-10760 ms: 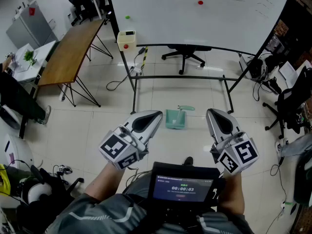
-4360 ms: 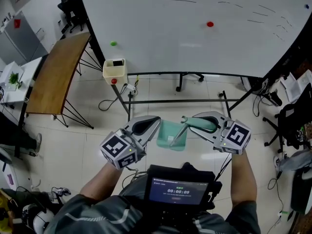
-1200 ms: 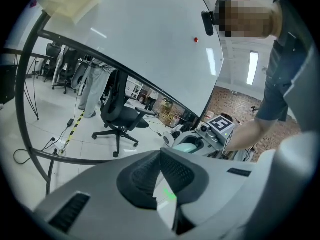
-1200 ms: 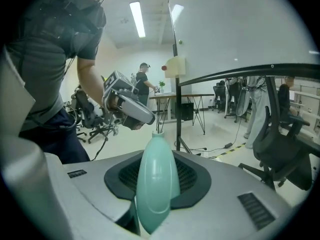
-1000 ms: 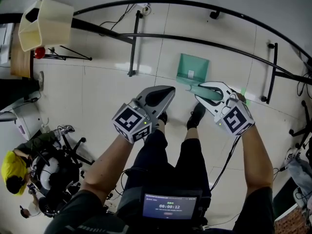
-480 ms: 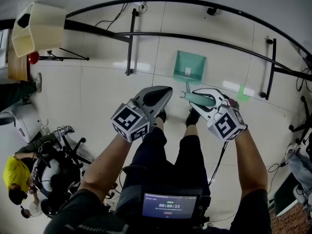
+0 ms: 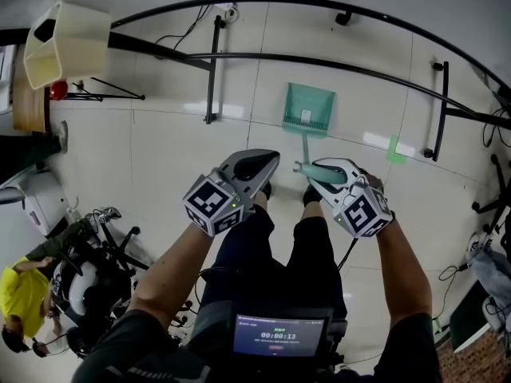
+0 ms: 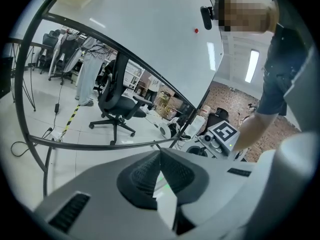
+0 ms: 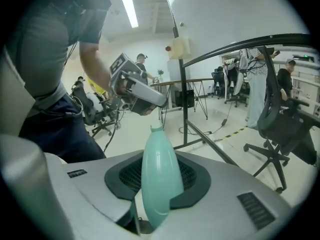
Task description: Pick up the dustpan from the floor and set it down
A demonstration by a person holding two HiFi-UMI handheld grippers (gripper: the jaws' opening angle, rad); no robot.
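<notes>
1. One teal dustpan [image 7: 308, 110], clamped at its fat, rounded handle [image 9: 160, 179] between the pads of the right gripper [image 7: 306, 168]. Jaws partly apart around that handle, and just now closing tighter on it.
2. Runs from the grip along a thin stem to a flat, squarish pan with a raised back wall and a toothed strip along one edge. Points away from the person, out over the pale floor tiles [image 7: 176, 158]; whether the pan touches them cannot be told.
3. Carries a small pale patch inside the pan, close to the toothed strip.
4. Just left of the dustpan's handle: the left gripper [image 7: 268, 159], pads pressed together at the tips, gripping nothing.
5. Just beyond the dustpan's pan: the black bars of a table frame [image 7: 319, 62], crossing above it.
6. Far to the upper left of the dustpan, at the frame's corner: a cream bin [image 7: 68, 42], contents not to be told, with a small red round thing [image 7: 57, 90] just beneath it.
7. Right of the dustpan's stem: a green patch [image 7: 396, 150] on the tiles.
8. Nearer than the dustpan's handle: two dark shoes [image 7: 311, 193], then a small screen [image 7: 279, 335] at the person's chest.
9. Well to the lower left of the dustpan: a person in a yellow top [image 7: 24, 294] beside dark chairs.
</notes>
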